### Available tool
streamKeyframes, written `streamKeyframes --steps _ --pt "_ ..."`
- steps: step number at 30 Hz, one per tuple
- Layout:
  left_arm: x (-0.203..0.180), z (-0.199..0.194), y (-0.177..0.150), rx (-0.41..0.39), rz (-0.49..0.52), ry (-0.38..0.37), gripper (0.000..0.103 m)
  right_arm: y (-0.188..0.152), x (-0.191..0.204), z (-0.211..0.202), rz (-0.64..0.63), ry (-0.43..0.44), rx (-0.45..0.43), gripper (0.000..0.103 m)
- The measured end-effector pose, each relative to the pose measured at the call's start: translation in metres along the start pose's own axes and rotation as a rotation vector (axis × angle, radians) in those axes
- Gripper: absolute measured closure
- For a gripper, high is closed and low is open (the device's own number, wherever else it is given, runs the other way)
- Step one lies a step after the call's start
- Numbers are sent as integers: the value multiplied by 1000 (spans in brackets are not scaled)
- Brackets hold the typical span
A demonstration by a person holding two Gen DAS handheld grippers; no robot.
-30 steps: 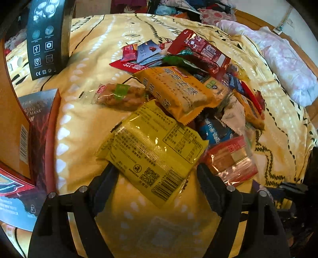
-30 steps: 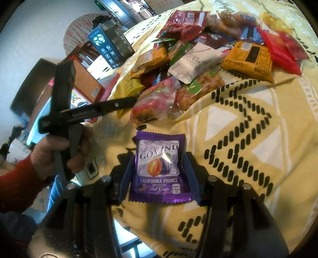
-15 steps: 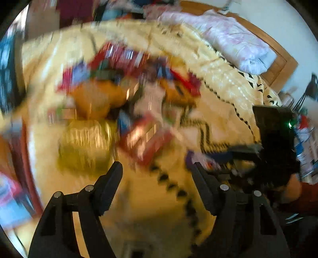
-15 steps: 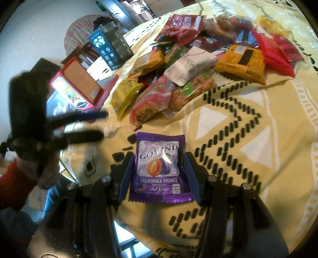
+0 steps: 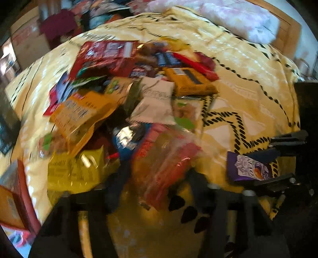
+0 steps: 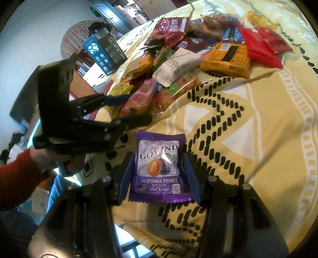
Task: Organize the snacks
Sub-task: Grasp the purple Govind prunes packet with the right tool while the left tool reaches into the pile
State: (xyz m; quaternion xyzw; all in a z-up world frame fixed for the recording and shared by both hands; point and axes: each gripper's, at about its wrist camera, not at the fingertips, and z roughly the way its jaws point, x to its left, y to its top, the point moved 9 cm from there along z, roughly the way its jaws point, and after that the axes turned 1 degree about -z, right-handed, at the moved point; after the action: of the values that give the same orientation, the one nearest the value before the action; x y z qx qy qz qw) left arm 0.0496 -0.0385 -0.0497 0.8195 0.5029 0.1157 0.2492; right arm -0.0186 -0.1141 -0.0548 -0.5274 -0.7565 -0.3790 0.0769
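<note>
Yellow bedding with black dotted zigzags and white triangles covers the bed, and a pale pink pillow lies at its far edge, before a wooden headboard. From the left wrist view, which is blurred, a heap of snack packets fills the middle of the bed. A yellow packet lies at the near left of the heap, and a clear packet with red contents lies at its near edge. The left hand-held gripper has its jaws closing, and the clear packet with red contents is between them; because of the blur it is not possible to tell if the pads already press on it. At the right, the right hand-held gripper holds a purple prune packet, apart from the heap.

From the right wrist view, the right hand-held gripper is closed on the purple prune packet: both blue pads touch its sides, and the packet rests flat on the bedding, near to the camera and well apart from the heap. An orange packet and two red packets lie at the far right of the heap. The left hand-held gripper reaches in from the left, with its fingers at the near edge of the heap, on both sides of the clear packet with red contents. A hand with a red sleeve holds it. Beyond the bed stands a dark box with white icons.
</note>
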Motion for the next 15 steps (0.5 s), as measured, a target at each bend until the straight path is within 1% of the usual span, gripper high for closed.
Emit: streamKeyframes --steps 3,4,8,11,15 --pt "-2 -11 -2 -16 -49 -44 56 0 -1 0 4 -3 -8 51" --pt "-5 -15 -3 -21 -60 -51 60 1 -1 0 6 -8 -8 51" --pt "-11 -33 -5 -56 -103 -72 66 2 1 0 -1 -16 -8 51" --pt "-11 -53 0 -107 -140 -70 72 5 3 -3 -4 -27 -18 52" --pt "-10 -88 14 -193 -162 -75 75 17 8 -12 -21 -49 -51 52"
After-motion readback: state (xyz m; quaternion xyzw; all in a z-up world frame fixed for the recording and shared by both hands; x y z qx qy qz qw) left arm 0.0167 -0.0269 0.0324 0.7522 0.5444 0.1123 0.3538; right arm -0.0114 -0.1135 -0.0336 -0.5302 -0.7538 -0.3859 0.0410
